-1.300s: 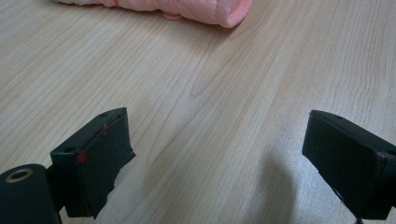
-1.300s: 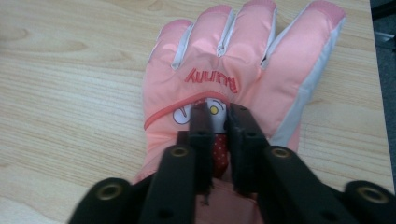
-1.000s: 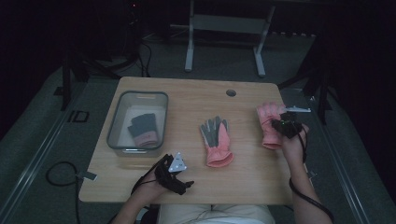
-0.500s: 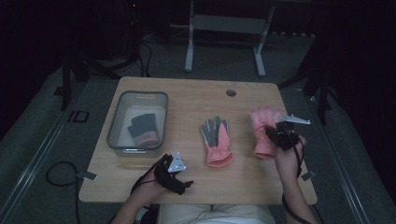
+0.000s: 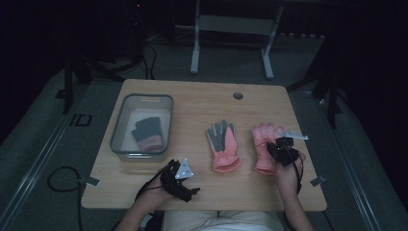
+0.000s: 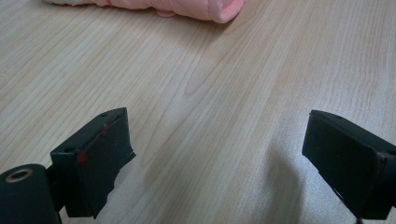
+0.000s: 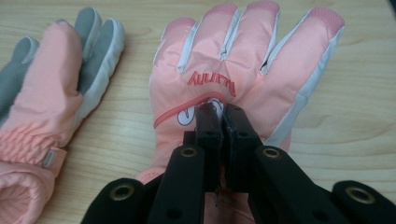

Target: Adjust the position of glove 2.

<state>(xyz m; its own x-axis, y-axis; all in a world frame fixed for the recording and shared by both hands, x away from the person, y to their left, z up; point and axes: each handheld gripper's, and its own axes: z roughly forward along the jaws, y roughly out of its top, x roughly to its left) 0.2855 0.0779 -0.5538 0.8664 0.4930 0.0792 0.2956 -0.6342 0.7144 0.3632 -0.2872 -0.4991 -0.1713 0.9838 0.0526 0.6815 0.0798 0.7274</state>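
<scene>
— Two pink gloves on the worktop (image 5: 202, 101); what has my right claw (image 7: 223, 116) got?

— It's pinched shut on the right glove (image 7: 243, 70), on its back, at the worktop's right side. That close view shows red lettering below the fingers, white seams, textured tips.

— And the high view?

— A bin (image 5: 120, 125) holding a dark glove (image 5: 146, 134). My left claw (image 6: 219, 154) gapes wide, empty, near the middle glove (image 5: 222, 144).

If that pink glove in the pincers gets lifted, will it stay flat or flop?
Probably flop: the pink glove looks padded and soft, pinched by the right gripper at one fold. Likely light for its size. Its smooth shell might slip.
</scene>
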